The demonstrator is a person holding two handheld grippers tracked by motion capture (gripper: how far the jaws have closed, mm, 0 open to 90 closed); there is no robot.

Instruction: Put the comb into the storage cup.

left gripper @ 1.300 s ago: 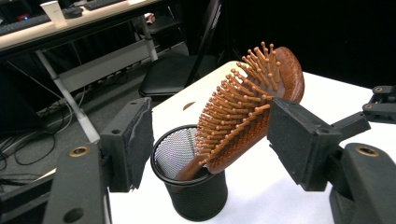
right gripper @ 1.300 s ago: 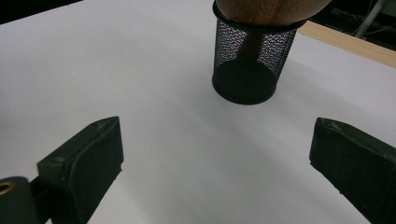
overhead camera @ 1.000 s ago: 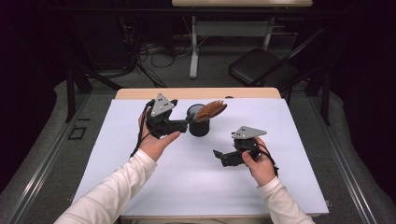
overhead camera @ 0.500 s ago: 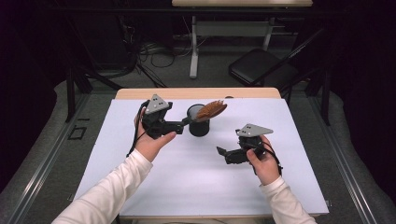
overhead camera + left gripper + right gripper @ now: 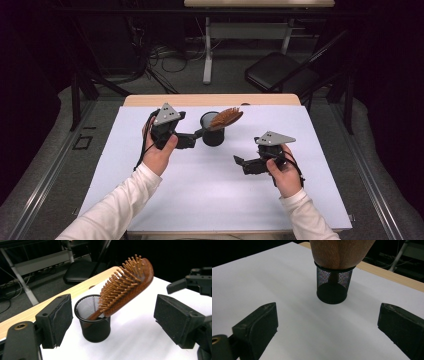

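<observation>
1. High view — hairbrush (image 5: 226, 118) standing handle-down in mesh cup (image 5: 213, 135) on white table (image 5: 200, 190); left gripper (image 5: 196, 137) just beside the cup, jaws having just opened, nothing between them.
2. Left gripper view — jaws apart, flanking cup (image 5: 93, 322) without contact; brush (image 5: 125, 287) leaning, released.
3. Right gripper view — jaws wide apart, empty, short of the cup (image 5: 333, 286). Placement judged done — withdrawal left.

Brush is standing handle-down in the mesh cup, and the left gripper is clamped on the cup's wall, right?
Not quite. The brush does stand handle-down in the mesh cup, but the left gripper is not clamped on it: its jaws have just been opening and stand apart on either side of the cup without touching, as the left gripper view shows.
</observation>
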